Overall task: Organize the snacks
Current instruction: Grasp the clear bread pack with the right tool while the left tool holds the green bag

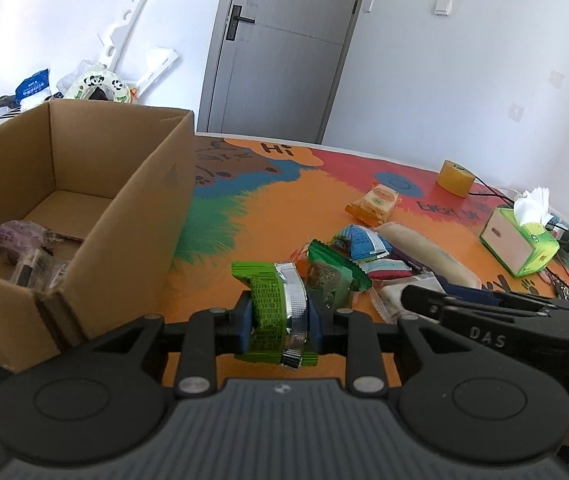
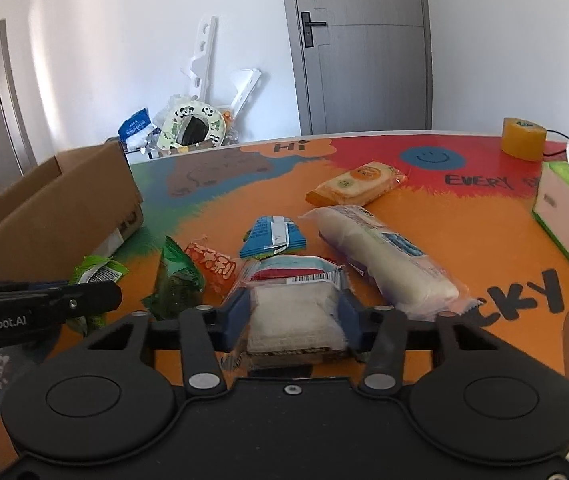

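Left wrist view first: the left tongs (image 1: 280,322) were nearly shut, clamped on a bright green foil snack packet with a silver seam (image 1: 278,304), held above the orange patch of the colourful painted tabletop (image 1: 252,216). Just to their left stood an open brown cardboard box (image 1: 124,216) with a purplish clear wrapper (image 1: 24,240) lying inside. Ahead lay a heap of snacks, among them a dark green sachet (image 1: 330,272) and a blue-and-white packet (image 1: 360,242).

Right wrist view next: the right tongs (image 2: 294,316) were partly open around a clear-wrapped white cake with a red and blue label (image 2: 292,300), their blue pads pressed on its sides. A long white roll in clear plastic (image 2: 384,256) lay just to the right, and an orange biscuit pack (image 2: 358,184) farther back.
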Available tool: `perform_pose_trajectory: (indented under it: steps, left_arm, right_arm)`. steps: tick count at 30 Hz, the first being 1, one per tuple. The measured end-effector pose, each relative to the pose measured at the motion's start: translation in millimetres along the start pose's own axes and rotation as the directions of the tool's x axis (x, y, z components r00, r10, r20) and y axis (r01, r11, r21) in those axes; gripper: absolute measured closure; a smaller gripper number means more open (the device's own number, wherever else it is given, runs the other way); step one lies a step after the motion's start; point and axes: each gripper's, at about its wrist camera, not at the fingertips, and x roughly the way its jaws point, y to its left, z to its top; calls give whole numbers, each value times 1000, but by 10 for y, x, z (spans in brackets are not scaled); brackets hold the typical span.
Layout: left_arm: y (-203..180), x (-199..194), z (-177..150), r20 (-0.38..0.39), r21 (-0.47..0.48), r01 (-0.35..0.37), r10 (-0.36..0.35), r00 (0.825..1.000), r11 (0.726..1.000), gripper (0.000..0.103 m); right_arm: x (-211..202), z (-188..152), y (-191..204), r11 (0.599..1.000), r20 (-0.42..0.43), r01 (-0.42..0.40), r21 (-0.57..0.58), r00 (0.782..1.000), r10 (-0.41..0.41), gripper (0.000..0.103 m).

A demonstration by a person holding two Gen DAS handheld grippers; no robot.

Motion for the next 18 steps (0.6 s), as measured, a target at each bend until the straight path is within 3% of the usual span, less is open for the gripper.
perform_pose_trajectory:
  steps: [4,13,15,17,18]
  left_arm:
    - [-25,-54,-20,5,5,10,-10,1000,1000,76]
    - [-8,-145,-69,11,5,33,-33,999,999,76]
    - [8,-146,-79,9,3,35,-35,999,999,76]
    - [21,-142,-81,6,-1,35,-35,999,999,76]
    - [32,-142,-79,7,-3,35,-35,999,999,76]
  right_arm:
    - [-152,-80,-44,1000,4,-9,28,1000,9,63]
    - [-401,-205,-98,993,2,-52,102,999,52,62]
    - [-396,-210,-115,991,-1,-51,122,999,52,49]
    - [-392,-216,-87,993,5,-23,113,1000,23,28]
    - [-394,-222,-69,994,10,-16,107,1000,15,26]
